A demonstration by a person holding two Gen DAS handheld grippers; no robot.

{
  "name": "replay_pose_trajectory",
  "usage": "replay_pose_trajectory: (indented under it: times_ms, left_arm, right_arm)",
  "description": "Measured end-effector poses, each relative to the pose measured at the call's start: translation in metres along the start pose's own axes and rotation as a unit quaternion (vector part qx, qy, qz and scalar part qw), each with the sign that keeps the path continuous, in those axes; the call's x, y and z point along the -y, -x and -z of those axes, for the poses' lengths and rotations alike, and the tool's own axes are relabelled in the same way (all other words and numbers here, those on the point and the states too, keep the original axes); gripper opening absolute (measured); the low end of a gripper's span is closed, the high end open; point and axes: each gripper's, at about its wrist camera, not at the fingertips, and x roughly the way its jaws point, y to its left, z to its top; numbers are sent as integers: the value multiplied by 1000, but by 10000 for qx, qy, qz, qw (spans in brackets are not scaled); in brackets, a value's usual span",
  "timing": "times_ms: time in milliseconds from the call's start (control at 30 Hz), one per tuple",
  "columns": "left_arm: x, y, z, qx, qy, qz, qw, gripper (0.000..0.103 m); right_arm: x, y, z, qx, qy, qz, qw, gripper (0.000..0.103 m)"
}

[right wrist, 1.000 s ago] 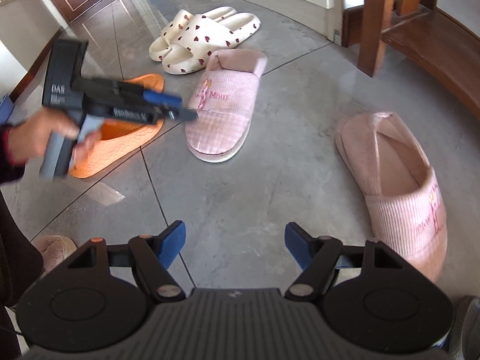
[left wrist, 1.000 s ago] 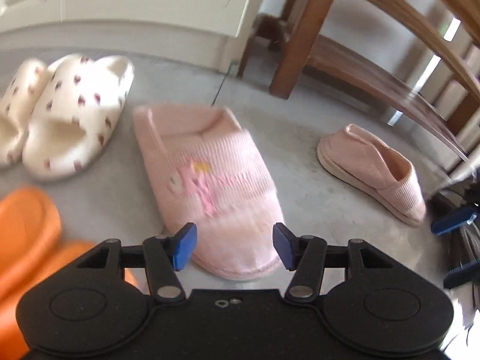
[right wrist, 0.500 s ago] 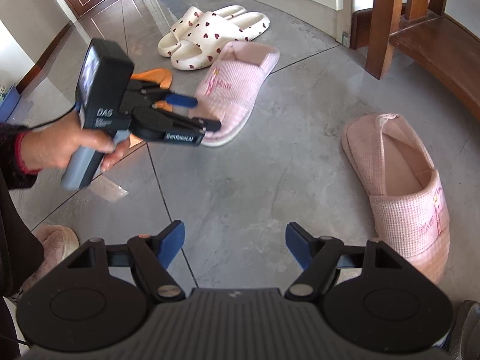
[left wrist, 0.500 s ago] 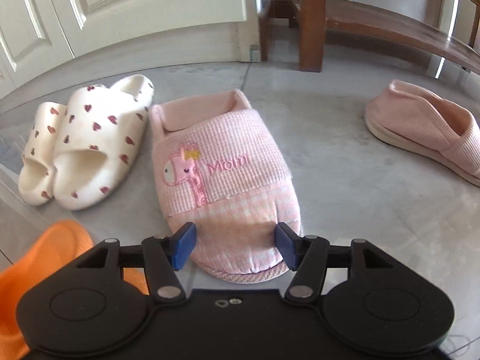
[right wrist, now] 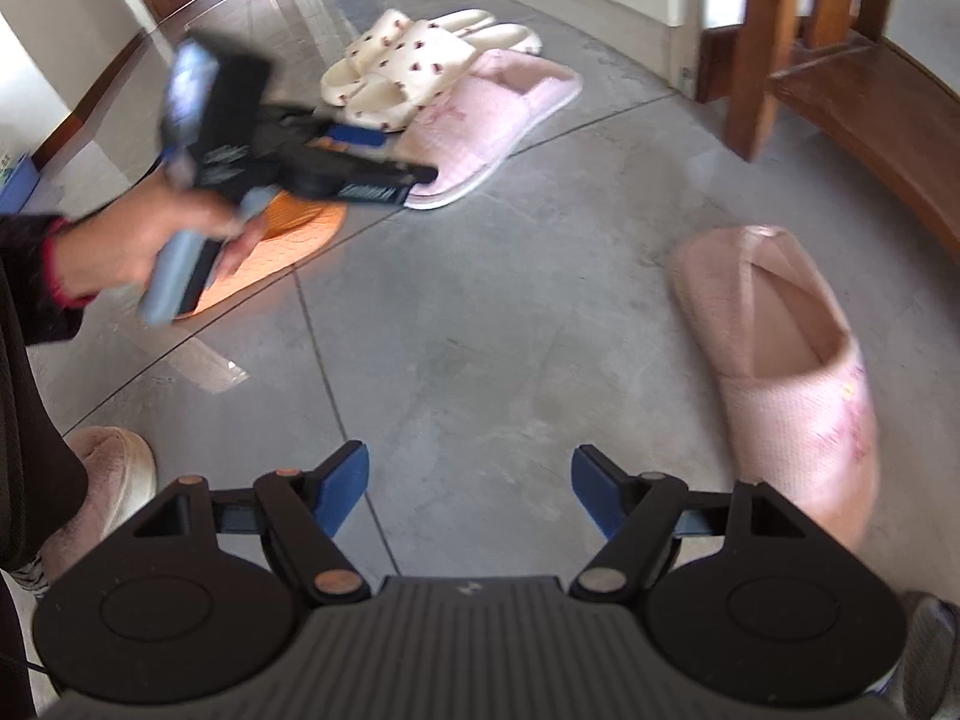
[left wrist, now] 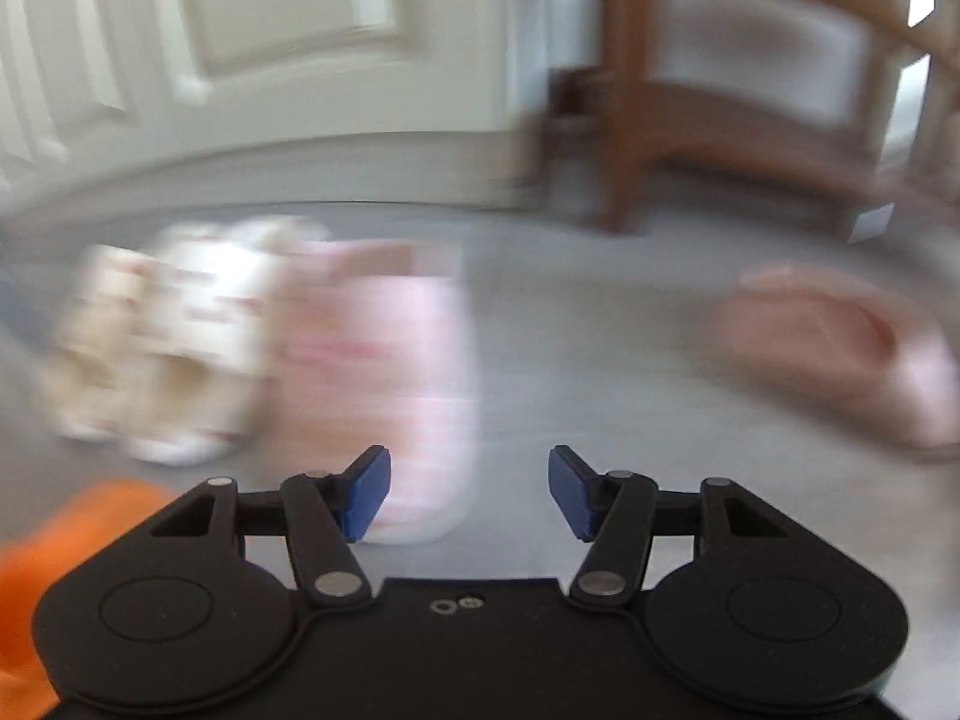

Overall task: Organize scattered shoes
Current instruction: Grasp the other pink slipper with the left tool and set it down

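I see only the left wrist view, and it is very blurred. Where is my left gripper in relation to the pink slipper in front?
Observer: The left gripper points at the toe of the pink slipper; I cannot tell if they touch.
Operator: And the other pink slipper?
Observer: The second pink slipper lies apart, its toe toward the open, empty right gripper.
Operator: What is the orange thing?
Observer: An orange slipper, partly under your left hand.

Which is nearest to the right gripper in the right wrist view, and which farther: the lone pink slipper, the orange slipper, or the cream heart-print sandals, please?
From the right gripper:
1. Lone pink slipper, on the right, closest.
2. Orange slipper, on the left, partly behind the left gripper.
3. Cream heart-print sandals, farthest, up by the wall beside the other pink slipper.
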Motion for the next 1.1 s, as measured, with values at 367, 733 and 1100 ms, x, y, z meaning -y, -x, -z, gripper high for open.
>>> replay_pose_trajectory:
  times_ms: [367,733,1100]
  left_arm:
    - [151,-37,-35,563,-1659,2135,9611,56]
    - [165,-93,-48,-468,-1589,2806,9454,11]
    - [93,-40,-17,-738,-3376,3208,8819,17]
  right_arm:
    - [42,47,53,284,-713,612,9952,77]
    - [55,52,91,309,-1076,556,9922,77]
    - [48,33,66,297,-929,341,9946,77]
